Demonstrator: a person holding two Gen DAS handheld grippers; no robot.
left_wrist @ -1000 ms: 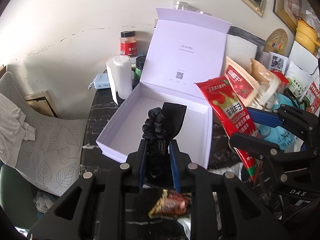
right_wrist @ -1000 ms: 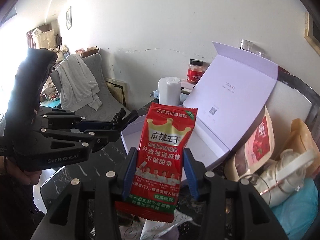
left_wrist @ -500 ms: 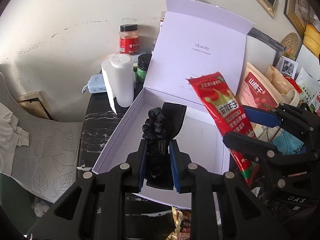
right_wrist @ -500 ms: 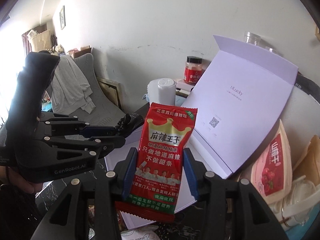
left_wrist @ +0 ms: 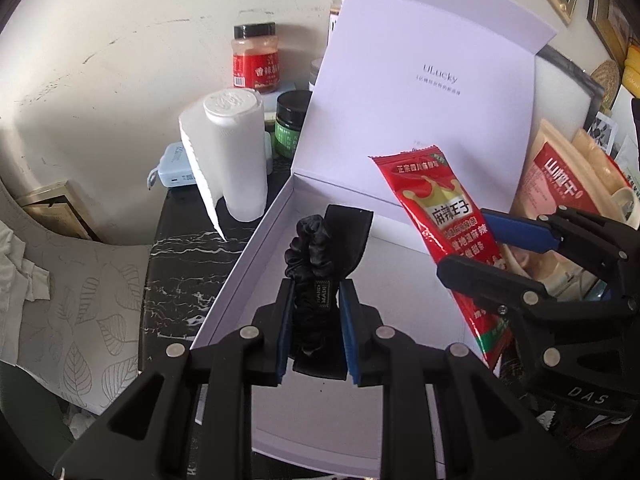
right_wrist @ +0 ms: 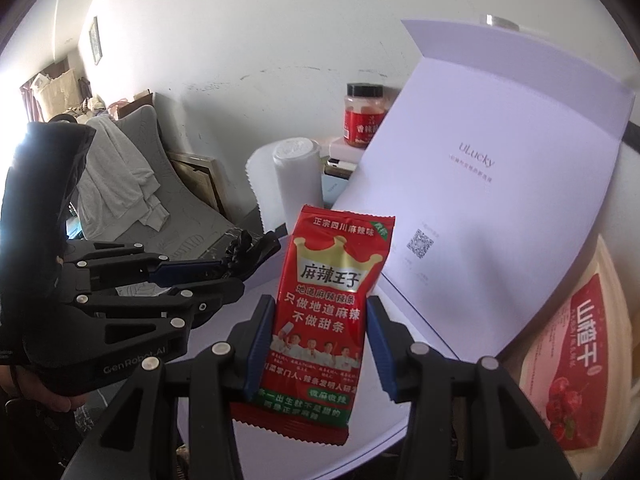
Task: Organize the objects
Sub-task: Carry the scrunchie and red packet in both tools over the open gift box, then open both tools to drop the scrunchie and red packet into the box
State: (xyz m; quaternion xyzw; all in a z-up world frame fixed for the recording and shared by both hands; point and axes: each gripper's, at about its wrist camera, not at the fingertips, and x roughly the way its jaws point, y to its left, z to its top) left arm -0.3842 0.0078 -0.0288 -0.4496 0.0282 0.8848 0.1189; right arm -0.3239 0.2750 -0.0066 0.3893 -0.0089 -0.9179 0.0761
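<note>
Fingers of the left gripper [left_wrist: 316,332] are clenched on a black satin scrunchie with its dark fabric band [left_wrist: 320,256], which stands up between them with its long axis running along the fingers. Directly under and ahead lies the open white cardboard box [left_wrist: 248,256] on the dark marble table [left_wrist: 180,248]. Beside it, fingers of the right gripper [right_wrist: 316,344] grasp a red foil snack packet [right_wrist: 324,300] upright, also over the box floor. Both hands look equally near, so I judge each needs only to lower and let go.
</note>
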